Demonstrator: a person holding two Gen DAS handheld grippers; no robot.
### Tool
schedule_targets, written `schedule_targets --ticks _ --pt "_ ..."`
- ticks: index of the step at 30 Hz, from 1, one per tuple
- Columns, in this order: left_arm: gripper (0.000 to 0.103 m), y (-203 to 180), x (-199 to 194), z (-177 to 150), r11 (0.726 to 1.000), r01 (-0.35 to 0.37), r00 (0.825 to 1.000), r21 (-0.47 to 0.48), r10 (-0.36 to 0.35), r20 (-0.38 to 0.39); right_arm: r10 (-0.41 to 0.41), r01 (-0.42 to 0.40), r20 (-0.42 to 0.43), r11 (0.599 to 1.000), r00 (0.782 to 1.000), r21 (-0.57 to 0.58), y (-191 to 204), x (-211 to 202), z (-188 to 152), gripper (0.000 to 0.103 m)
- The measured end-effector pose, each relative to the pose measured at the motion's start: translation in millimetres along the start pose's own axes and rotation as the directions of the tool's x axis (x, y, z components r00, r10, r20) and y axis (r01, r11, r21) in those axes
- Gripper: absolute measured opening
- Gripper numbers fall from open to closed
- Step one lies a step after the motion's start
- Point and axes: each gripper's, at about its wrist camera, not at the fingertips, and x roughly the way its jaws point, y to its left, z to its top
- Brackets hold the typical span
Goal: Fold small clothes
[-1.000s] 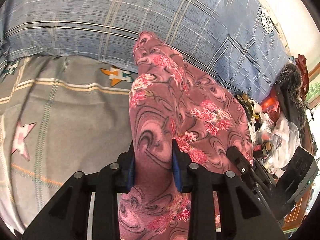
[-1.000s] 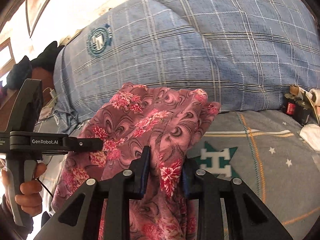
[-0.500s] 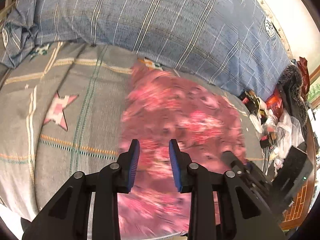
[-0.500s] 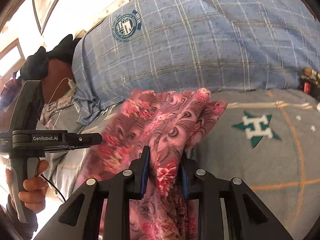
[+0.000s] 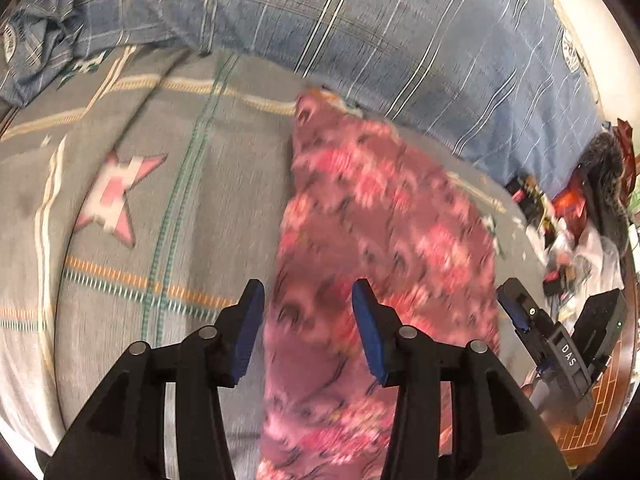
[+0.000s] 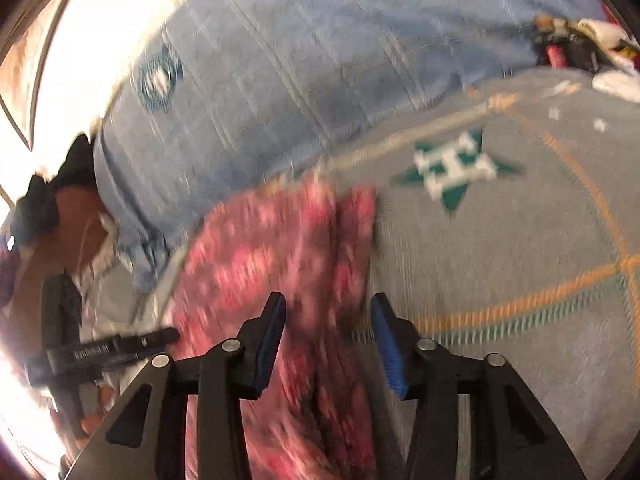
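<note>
On bed [image 5: 120, 280], against blue plaid pillow [image 5: 360, 40]: pink floral garment [image 5: 380, 220] lies spread, blurred. Left hand-held gripper [image 5: 306, 320] jaws wide apart, gripping nothing, above near hem. Right hand-held gripper [image 6: 330, 332] likewise gaping, empty, over right edge. Step likely: fold just laid, cloth let go. Next: regrasp edge, fold across, avoid bunching.

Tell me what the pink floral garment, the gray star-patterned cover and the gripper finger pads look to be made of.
Pink floral garment: thin, soft printed fabric, matte; it lies limp in folds. Fibre unclear through blur.
Gray star-patterned cover: seemingly woven cloth, matte, with stitched-looking stripes and stars.
Left gripper finger pads: blue, probably rubber or soft plastic, dull finish, on black rigid fingers, likely plastic. Right gripper looks alike.
</note>
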Motion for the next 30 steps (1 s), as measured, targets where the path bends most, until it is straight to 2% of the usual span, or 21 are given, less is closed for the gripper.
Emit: schedule_targets --ticks 3,5,6,7,8,9,10,12,13,14,15,16,18,20,21,22,23,25,30 --pt "0.045 -11.3 10.1 13.6 1.000 0.014 1.000 0.004 -0.014 -0.003 0.013 -0.013 -0.022 0.999 1.000 -0.033 15.3 20.6 18.9 0.046" --pt "0.054 -19.5 18.6 21.1 0.999 -0.021 1.000 0.029 0.020 0.021 0.002 -0.003 -0.017 0.997 1.000 -0.073 25.8 33.2 26.2 0.027" --pt "0.055 -22.1 27.8 25.5 0.997 -0.058 0.998 0.041 0.057 0.028 -0.001 0.001 -0.003 0.996 1.000 -0.095 30.4 37.8 28.8 0.008" --pt "0.057 -20.4 34.5 25.8 0.996 -0.079 0.997 0.043 0.078 0.026 -0.017 0.018 0.005 0.995 1.000 -0.103 31.5 43.6 30.9 0.004" --pt "0.063 -18.1 46.5 29.3 0.994 -0.098 0.995 0.041 0.098 0.009 -0.046 0.045 -0.006 0.995 0.999 -0.094 27.1 51.7 32.0 0.004" --pt "0.070 -12.0 60.6 31.3 0.994 -0.104 0.994 0.021 0.104 -0.024 -0.077 0.075 -0.030 0.993 0.997 -0.087 21.0 61.6 31.4 0.003" --pt "0.075 -5.5 66.3 31.7 0.996 -0.087 0.996 -0.005 0.086 -0.031 -0.120 0.113 -0.095 0.991 0.988 -0.076 10.2 78.8 29.5 0.000" --pt "0.075 -5.1 59.7 34.9 0.996 -0.094 0.996 0.007 0.094 -0.011 -0.046 0.046 -0.095 0.999 0.994 -0.006 -3.7 79.0 32.8 0.000" --pt "0.075 -6.3 57.0 35.6 0.996 -0.093 0.995 0.018 0.093 -0.021 -0.045 0.046 -0.094 0.999 0.995 0.009 -3.8 72.9 35.4 0.000" --pt "0.075 -5.9 51.2 33.6 0.997 -0.075 0.997 0.025 0.076 -0.021 -0.051 0.051 -0.077 0.999 0.996 0.002 -1.4 65.5 36.6 0.000" --pt "0.075 -5.1 40.7 27.9 0.998 -0.048 0.999 0.038 0.048 -0.008 -0.044 0.043 -0.057 0.999 0.997 -0.018 2.9 56.0 36.5 0.010" --pt "0.075 -6.3 33.8 23.0 0.998 -0.040 0.999 0.047 0.040 0.002 -0.008 0.006 -0.043 0.999 0.999 -0.046 8.4 44.4 34.3 0.009" --pt "0.075 -5.6 18.9 4.9 0.997 -0.020 0.999 0.069 0.018 0.033 0.087 -0.091 -0.056 0.993 0.995 -0.074 14.0 32.8 27.5 0.010" --pt "0.075 -2.4 23.3 -9.1 0.996 -0.045 0.999 0.071 0.043 0.022 0.121 -0.130 -0.090 0.986 0.989 -0.103 17.0 32.2 13.7 0.013" --pt "0.077 -2.7 31.0 -10.8 0.995 -0.057 0.998 0.077 0.057 0.002 0.078 -0.095 -0.126 0.986 0.989 -0.136 16.7 39.9 4.0 0.015" --pt "0.079 -1.1 38.8 -14.2 0.995 -0.064 0.998 0.081 0.065 -0.018 0.003 -0.034 -0.170 0.984 0.985 -0.177 15.0 52.6 -5.8 0.012" --pt "0.079 -2.0 34.9 -16.4 0.994 -0.069 0.998 0.090 0.069 0.003 0.003 -0.029 -0.134 0.981 0.991 -0.191 14.1 51.6 -8.6 0.011" --pt "0.078 -8.2 20.1 -17.3 0.990 -0.083 0.997 0.118 0.083 0.004 -0.025 0.002 -0.138 0.986 0.990 -0.165 15.8 41.1 -5.2 0.013" --pt "0.078 -10.2 -21.2 -44.0 0.964 -0.111 0.991 0.240 0.089 0.100 0.007 -0.013 -0.106 0.998 0.994 -0.063 1.0 -6.7 -13.7 0.042"
